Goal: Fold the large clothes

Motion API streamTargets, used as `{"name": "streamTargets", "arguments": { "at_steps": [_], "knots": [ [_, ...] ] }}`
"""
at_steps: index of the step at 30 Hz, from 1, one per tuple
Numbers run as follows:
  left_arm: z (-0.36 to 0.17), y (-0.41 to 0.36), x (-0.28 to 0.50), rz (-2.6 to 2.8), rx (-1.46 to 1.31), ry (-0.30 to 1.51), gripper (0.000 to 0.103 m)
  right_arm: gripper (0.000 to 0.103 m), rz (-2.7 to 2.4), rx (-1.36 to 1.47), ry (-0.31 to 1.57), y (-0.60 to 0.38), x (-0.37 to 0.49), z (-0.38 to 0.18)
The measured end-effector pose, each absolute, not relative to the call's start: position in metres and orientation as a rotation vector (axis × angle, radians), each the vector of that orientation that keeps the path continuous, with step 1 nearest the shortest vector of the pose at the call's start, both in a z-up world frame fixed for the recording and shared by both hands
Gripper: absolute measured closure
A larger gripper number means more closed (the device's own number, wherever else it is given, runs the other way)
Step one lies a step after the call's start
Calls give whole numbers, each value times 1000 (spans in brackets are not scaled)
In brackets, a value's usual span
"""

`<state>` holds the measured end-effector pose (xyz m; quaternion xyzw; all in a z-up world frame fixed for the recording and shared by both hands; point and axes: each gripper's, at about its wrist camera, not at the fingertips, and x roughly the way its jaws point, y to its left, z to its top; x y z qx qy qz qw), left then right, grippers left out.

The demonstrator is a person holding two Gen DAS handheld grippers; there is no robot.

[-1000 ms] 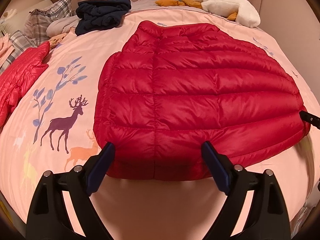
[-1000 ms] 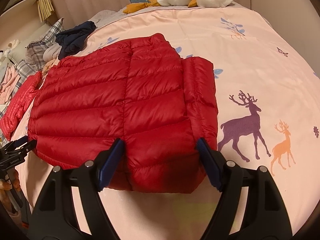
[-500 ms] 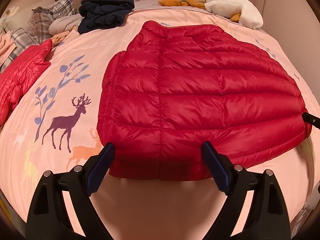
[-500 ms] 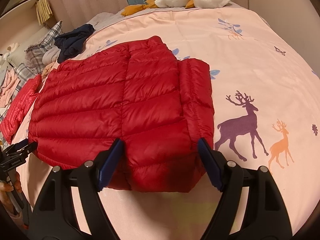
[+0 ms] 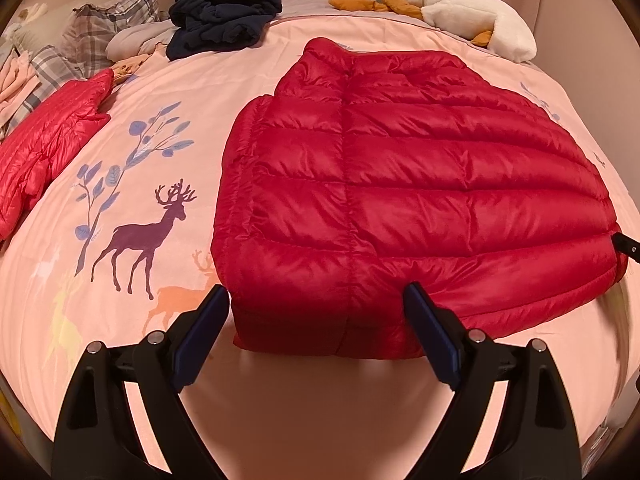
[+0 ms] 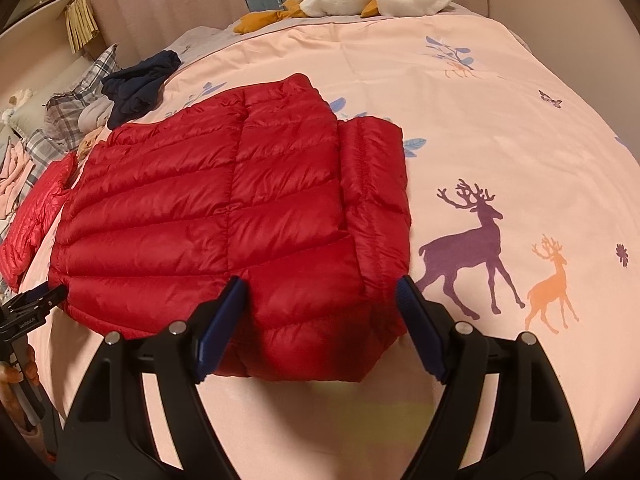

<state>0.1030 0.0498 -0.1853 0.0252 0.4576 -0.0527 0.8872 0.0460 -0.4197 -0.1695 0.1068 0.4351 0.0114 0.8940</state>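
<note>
Here both grippers stand with jaws spread wide and nothing between them. The left gripper (image 5: 316, 332) hovers at the near hem of the red jacket (image 5: 400, 184), over its left corner; the right gripper (image 6: 320, 320) hovers at the same hem, over the right corner, where a sleeve (image 6: 376, 200) is folded in along the jacket's right edge. Whether the pads touch the fabric I cannot tell.

The jacket lies flat, back up, collar away from the grippers, in the middle of the pink quilt (image 5: 160, 128).

The likely next step is pinching the hem corners to fold it toward the collar. The shell looks slick and puffy, so a shallow bite could slip off or catch only the top layer, leaving the tucked sleeve to slide out. Uneven lifting would skew the fold. A deep bite might also grab the quilt under the jacket.

Left of the jacket lies a second, lighter red jacket (image 5: 52, 140); beyond its collar sit a dark garment (image 5: 224, 20), plaid pillows (image 5: 100, 28) and a white plush goose (image 5: 476, 20). All are well apart from the jacket, and nothing blocks the fold path.
</note>
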Motion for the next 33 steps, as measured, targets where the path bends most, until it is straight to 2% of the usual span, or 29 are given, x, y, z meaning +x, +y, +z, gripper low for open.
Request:
{"name": "streamTargets", "arguments": {
  "at_steps": [33],
  "knots": [
    [-180, 63, 102, -69, 50, 945, 13, 24, -2, 226, 898, -430, 40, -167]
  ]
}}
